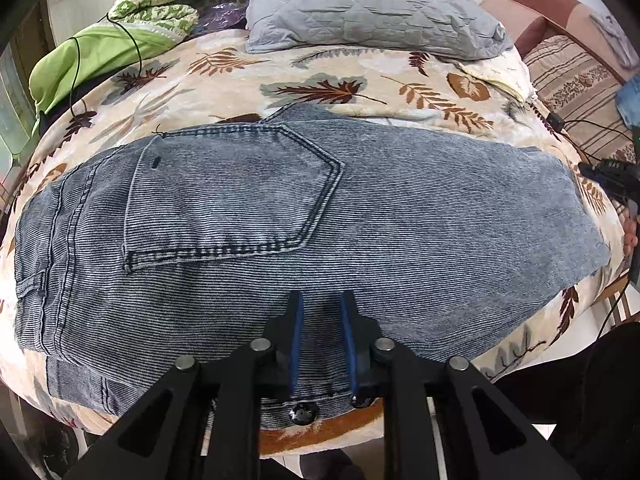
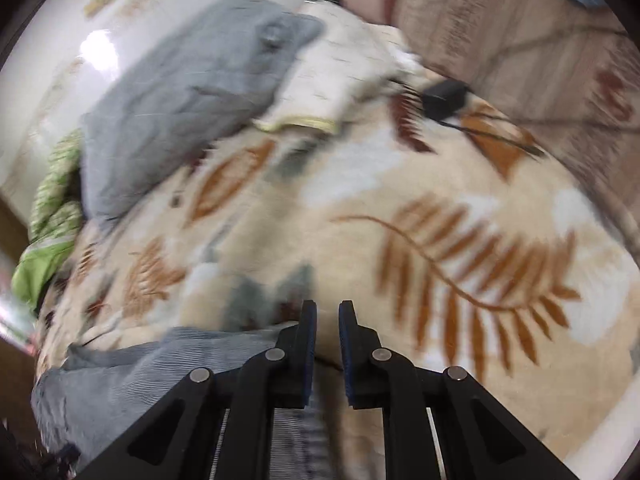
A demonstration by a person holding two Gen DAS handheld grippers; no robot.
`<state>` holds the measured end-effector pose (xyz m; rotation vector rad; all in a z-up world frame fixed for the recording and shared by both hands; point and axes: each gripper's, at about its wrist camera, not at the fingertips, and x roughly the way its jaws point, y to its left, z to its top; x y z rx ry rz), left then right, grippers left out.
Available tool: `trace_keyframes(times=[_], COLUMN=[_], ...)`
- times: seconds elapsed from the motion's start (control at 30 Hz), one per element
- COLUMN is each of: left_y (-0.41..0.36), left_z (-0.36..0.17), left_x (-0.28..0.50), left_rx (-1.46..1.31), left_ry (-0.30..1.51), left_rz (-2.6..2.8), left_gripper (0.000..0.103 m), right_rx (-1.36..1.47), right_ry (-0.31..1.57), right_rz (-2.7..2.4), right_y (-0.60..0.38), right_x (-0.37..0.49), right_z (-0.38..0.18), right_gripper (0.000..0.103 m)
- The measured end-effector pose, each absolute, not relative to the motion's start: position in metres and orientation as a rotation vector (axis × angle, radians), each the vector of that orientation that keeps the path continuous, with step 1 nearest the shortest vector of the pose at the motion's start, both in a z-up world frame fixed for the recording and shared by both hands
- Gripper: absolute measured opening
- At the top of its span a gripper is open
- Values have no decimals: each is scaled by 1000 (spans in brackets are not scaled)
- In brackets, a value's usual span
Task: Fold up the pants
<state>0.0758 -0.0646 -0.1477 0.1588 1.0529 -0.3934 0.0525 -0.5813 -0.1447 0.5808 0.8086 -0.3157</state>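
Observation:
Blue-grey denim pants [image 1: 280, 220] lie folded flat on a leaf-print blanket [image 1: 420, 92], back pocket facing up and waistband to the left. My left gripper [image 1: 322, 298] hovers over their near edge. Its blue pads stand slightly apart with denim showing flat between them and nothing pinched. At the far right of that view, the right gripper [image 1: 612, 180] sits beside the pants' right edge, with a hand under it. The right wrist view is blurred. There my right gripper [image 2: 327, 308] is nearly closed, and a strip of the pants [image 2: 120, 380] runs up between its pads.
A grey quilted pillow [image 1: 360, 4] lies at the far side of the bed, with green bedding [image 1: 100, 52] at the far left. A black cable with a small box [image 2: 444, 96] crosses the blanket on the right. A striped sofa [image 1: 580, 80] stands beyond the bed's right edge.

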Motion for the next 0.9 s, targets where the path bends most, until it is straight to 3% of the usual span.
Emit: trace_keyframes(times=[0.23,0.4,0.7,0.9], left_y=[-71,-70,-67,-69], left_z=[-150,-152,-152,-151], left_x=[68,65,63,59], left_rx=[172,169,153,170], left_ry=[1031,1035,1039,1027], left_rz=[-396,-386,-394,-392], left_gripper=[33,33,33,34], right_rx=[493,387,243,229], right_ry=[768,820,1044,986], right_rz=[-24,110,67,11], right_y=[-518,-460,-421,-434], right_x=[53,71,114,134], right_z=[-121,-121,-167,-169], right_gripper=[13,13,14,10])
